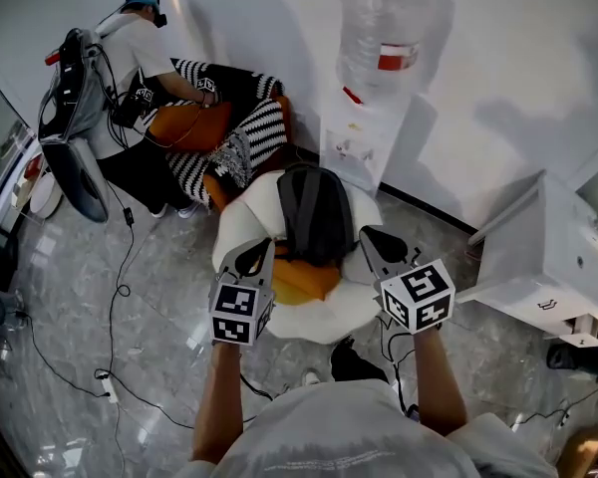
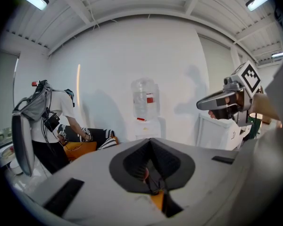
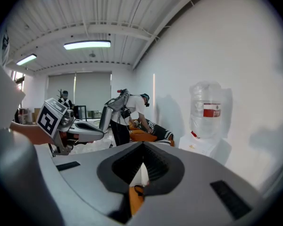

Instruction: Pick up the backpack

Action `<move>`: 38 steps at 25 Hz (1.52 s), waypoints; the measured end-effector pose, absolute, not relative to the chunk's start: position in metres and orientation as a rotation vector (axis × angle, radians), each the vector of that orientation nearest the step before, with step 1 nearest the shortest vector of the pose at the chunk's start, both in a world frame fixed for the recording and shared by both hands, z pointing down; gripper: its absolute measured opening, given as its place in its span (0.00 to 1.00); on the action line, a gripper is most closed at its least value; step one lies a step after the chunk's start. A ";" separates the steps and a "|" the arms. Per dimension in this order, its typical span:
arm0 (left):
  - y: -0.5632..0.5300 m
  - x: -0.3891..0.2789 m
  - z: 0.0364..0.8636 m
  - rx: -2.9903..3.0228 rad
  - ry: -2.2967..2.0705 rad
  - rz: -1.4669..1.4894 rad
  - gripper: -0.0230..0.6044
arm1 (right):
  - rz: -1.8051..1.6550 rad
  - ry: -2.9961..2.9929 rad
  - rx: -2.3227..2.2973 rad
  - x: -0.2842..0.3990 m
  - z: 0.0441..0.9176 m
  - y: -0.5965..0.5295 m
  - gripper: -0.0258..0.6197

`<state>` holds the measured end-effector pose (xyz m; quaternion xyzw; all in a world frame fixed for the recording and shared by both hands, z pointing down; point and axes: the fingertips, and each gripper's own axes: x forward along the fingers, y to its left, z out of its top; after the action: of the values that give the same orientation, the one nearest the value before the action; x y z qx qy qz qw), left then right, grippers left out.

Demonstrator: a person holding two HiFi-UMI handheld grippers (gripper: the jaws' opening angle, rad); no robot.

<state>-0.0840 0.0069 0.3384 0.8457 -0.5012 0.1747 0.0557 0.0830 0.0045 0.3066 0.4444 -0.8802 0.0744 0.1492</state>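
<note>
A dark grey backpack (image 1: 316,212) with an orange underside lies on a white round seat (image 1: 241,229) in the middle of the head view. My left gripper (image 1: 253,260) sits at the backpack's left lower side, jaws shut. My right gripper (image 1: 378,244) is at its right lower side, also shut. In the left gripper view the left gripper (image 2: 151,172) shows closed jaws, with a bit of the orange backpack (image 2: 158,200) and a black strap below them. In the right gripper view the right gripper (image 3: 142,167) is likewise closed over the orange fabric (image 3: 134,197). Neither visibly holds anything.
A white water dispenser (image 1: 362,139) with a bottle (image 1: 384,30) stands behind the seat against the wall. A person (image 1: 130,63) bends over a striped and orange sofa (image 1: 234,132) at the upper left. A white cabinet (image 1: 548,257) stands at right. Cables (image 1: 115,297) run across the floor.
</note>
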 end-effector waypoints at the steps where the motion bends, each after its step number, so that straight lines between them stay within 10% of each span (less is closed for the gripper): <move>1: 0.000 -0.083 0.338 2.563 -1.526 0.535 0.07 | 0.212 -2.533 1.267 0.083 0.306 -0.003 0.04; 38: -0.125 -0.030 0.360 2.418 -1.620 0.492 0.07 | 0.237 -2.519 1.148 0.138 0.332 -0.135 0.04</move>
<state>-0.0304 -0.1252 0.3599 0.8154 -0.5464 0.1661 0.0948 0.1385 -0.1349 0.3316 0.4064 -0.8917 0.0839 0.1809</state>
